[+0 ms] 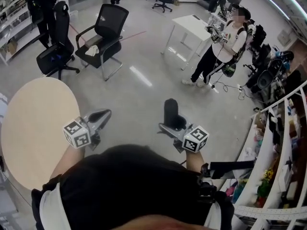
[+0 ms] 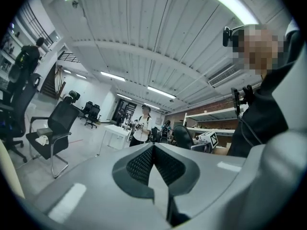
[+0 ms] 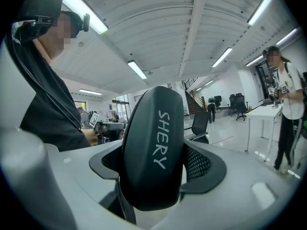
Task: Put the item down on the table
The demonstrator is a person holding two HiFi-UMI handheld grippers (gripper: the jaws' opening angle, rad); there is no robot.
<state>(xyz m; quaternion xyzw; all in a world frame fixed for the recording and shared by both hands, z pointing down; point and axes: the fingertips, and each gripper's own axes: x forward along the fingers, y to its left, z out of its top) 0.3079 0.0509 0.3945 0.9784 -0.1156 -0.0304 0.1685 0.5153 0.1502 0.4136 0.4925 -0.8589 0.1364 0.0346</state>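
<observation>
The right gripper (image 1: 171, 125) has its fingers clamped on a black glasses case (image 1: 171, 108) marked SHERY, held over the floor, well apart from the round table (image 1: 33, 123). The left gripper (image 1: 101, 116) has its fingers pressed together, empty.

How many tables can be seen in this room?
2: a round wooden table at the left, and a white table beside the standing person. More may be hidden.

- I'm seeing a black chair (image 1: 103, 35) standing on the grey floor (image 1: 144, 95), with something white lying on its seat.
- A second chair (image 1: 55, 49) is standing just left of it.
- A person (image 1: 223, 47) is standing beside a white desk (image 1: 192, 25).
- Shelves (image 1: 280, 147) are running along the right.
</observation>
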